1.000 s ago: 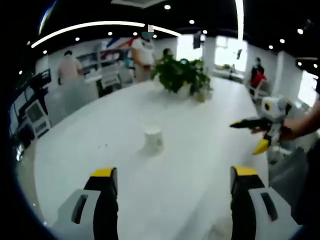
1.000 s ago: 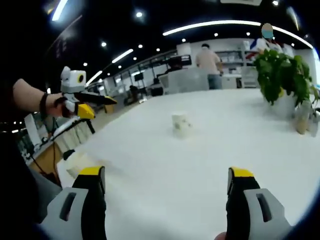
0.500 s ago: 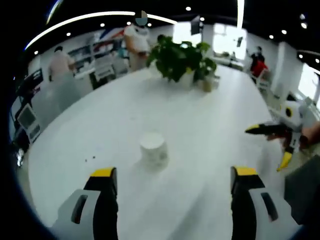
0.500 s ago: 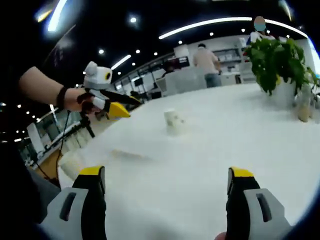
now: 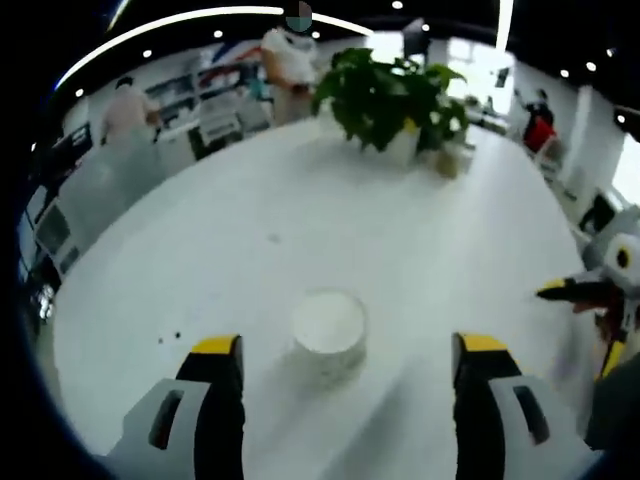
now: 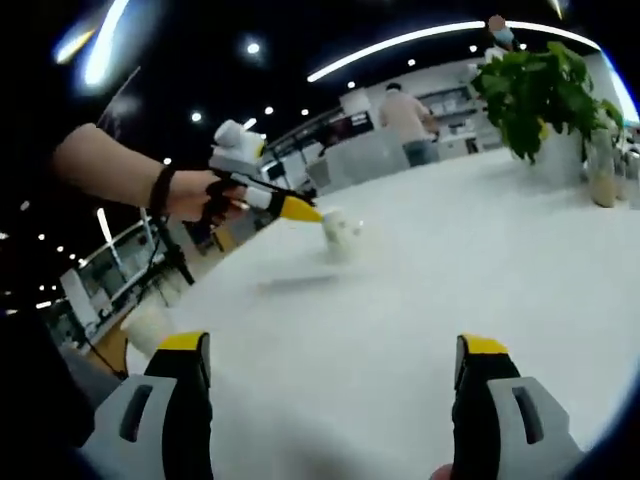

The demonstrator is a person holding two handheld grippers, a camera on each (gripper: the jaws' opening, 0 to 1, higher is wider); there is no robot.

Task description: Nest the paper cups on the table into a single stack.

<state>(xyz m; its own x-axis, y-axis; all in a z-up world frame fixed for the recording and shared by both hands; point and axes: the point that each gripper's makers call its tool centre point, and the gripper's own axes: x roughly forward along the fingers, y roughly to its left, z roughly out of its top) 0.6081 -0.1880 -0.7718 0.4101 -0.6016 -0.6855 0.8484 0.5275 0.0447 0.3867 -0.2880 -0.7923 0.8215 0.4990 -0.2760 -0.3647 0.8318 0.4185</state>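
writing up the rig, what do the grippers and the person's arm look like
Both grippers, left gripper and right gripper, have black jaws with yellow tips on light grey slotted bodies. In the right gripper view the left one shows a white body, and the hand holding it wears a dark wristband.

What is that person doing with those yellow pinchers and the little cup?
A person holds a gripper in each hand over a white table. The left gripper hovers right at a white paper cup, jaws open on either side of it, not gripping it yet. The right gripper waits open off to the side with nothing in it. A potted plant stands farther back.
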